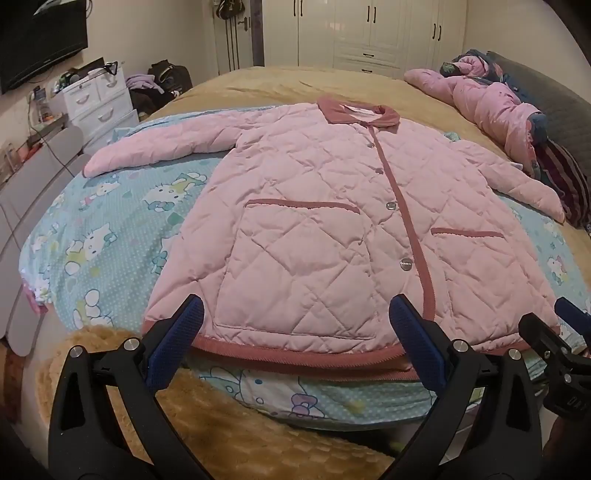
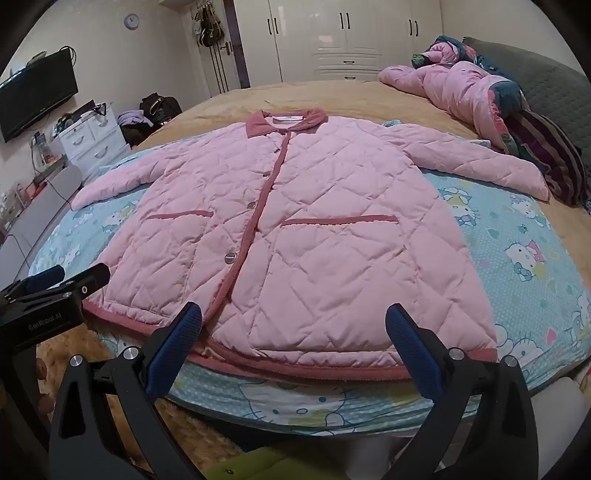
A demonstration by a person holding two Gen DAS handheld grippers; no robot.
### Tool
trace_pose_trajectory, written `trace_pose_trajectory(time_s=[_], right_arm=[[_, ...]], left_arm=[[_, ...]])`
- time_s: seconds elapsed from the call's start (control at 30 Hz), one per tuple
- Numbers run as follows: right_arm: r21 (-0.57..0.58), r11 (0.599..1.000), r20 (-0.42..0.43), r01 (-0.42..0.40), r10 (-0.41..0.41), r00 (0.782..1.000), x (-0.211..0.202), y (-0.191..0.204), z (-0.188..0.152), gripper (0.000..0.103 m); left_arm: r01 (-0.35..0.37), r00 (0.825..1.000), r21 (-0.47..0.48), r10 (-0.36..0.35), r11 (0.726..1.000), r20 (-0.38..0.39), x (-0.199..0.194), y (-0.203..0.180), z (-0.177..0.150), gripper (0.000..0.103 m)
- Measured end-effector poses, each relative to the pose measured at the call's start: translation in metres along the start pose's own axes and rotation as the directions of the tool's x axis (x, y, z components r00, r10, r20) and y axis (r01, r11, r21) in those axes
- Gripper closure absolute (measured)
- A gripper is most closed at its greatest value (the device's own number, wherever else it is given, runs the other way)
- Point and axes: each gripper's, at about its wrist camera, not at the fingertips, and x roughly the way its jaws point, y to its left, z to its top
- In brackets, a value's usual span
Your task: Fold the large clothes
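**Hem first, both corners together**

Spread flat, front up and buttoned, on the cartoon-cat sheet (image 1: 110, 236) over the bed (image 1: 295, 85): pink quilted coat (image 1: 314, 206), collar (image 1: 360, 112) away, hem (image 1: 295, 356) nearest, sleeves out to each side. Left tongs (image 1: 295, 343) and right tongs (image 2: 293, 345) both spread wide, holding nothing, poised just short of the hem.

Probably the opening step, nothing folded yet. Best to bring in the sleeves first, or pinch the hem at matching spots either side of the placket and lift evenly. Worth catching both layers of the padding; likely to spring back if grabbed shallow.

Left wrist view: left sleeve (image 1: 155, 147) shown whole, also the right tongs at the far right edge. Right wrist view: right sleeve (image 2: 476, 162) to its cuff beside a pile of pink bedding (image 2: 461, 88), plus a wall clock (image 2: 131, 21) unseen in the other.
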Motion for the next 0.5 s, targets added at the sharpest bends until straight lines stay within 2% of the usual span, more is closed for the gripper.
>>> trace_pose_trajectory(time_s=[0.5], right_arm=[[-0.003, 1.000, 0.000, 0.005, -0.005, 1.000, 0.0007, 0.0051, -0.0025, 0.004]], left_arm=[[0.004, 1.000, -0.001, -0.004, 1.000, 0.005, 0.0000, 0.0002, -0.0005, 0.009]])
